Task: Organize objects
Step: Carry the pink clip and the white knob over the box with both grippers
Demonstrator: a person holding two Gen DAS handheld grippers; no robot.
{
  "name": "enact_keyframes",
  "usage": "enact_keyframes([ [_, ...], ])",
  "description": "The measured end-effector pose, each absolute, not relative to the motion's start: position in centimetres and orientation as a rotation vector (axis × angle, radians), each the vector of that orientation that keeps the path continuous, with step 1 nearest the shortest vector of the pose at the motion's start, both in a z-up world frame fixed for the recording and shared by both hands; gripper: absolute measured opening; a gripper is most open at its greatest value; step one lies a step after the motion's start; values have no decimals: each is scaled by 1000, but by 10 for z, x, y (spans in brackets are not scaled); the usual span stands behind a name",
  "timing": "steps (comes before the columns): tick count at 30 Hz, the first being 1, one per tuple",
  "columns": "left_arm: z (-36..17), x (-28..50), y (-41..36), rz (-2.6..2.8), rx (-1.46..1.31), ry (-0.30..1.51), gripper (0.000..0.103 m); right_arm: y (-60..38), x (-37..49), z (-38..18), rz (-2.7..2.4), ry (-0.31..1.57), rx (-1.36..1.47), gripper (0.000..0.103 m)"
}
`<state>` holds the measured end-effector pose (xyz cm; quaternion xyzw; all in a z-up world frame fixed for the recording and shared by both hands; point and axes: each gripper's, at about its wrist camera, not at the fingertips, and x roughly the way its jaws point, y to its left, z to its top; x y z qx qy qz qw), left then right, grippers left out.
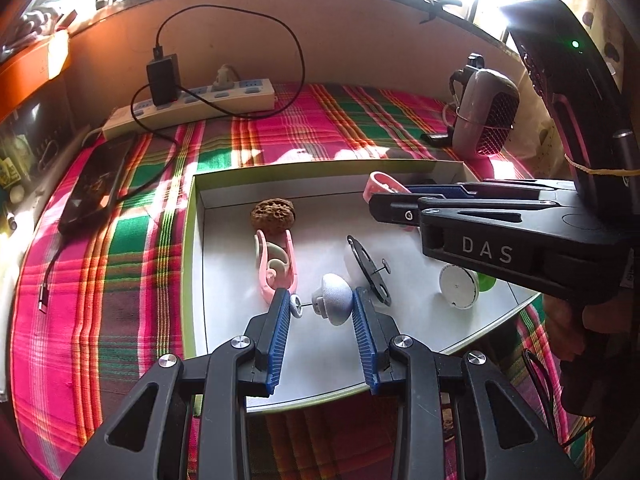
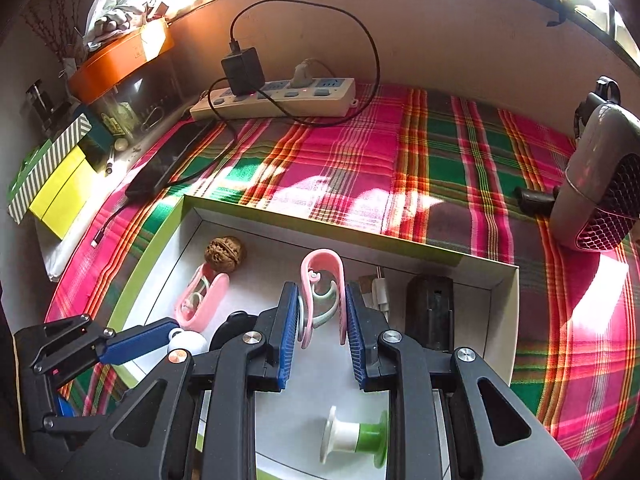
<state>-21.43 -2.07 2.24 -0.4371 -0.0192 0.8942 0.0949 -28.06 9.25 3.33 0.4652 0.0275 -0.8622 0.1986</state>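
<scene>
In the shallow white tray [image 1: 200,248] on the plaid-covered counter [image 1: 120,280], several small things are spread. In the left wrist view, the left tongs [image 1: 320,312] are seen clamped on a grey-white dome piece [image 1: 336,296] with a thin pin and a small disc at its 9 o'clock side. A black perforated disc [image 1: 366,268] stands tilted just beside it at 1 o'clock, and a pink clip [image 1: 276,264] lies at 10 o'clock, touching or nearly touching the left finger [image 1: 278,320]. A walnut [image 1: 273,212] sits just beyond that clip. A white-and-green spool [image 1: 460,286] lies at 3 o'clock, partly hidden under the right tool's body.

In the right wrist view, the right tongs [image 2: 322,312] are seen clenched on a second pink clip [image 2: 322,280], held upright above the tray. Only this view shows a black block [image 2: 430,312] and a white plug [image 2: 382,292] in the tray's far corner at 2 o'clock, and the spool [image 2: 356,436] in full below the tongs.

A power strip [image 2: 276,100] with a black charger [image 2: 242,70] lies at 12 o'clock by the wall, a phone [image 1: 96,184] at 10 o'clock, and a small grey fan [image 1: 486,112] at 2 o'clock.
</scene>
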Motion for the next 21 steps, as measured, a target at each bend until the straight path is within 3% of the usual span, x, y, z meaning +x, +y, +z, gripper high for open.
enact_keyframes([
  [21, 12, -226, -12, 2632, -1332, -34, 30, 83, -297, 18, -2413, 134, 1339, 25],
])
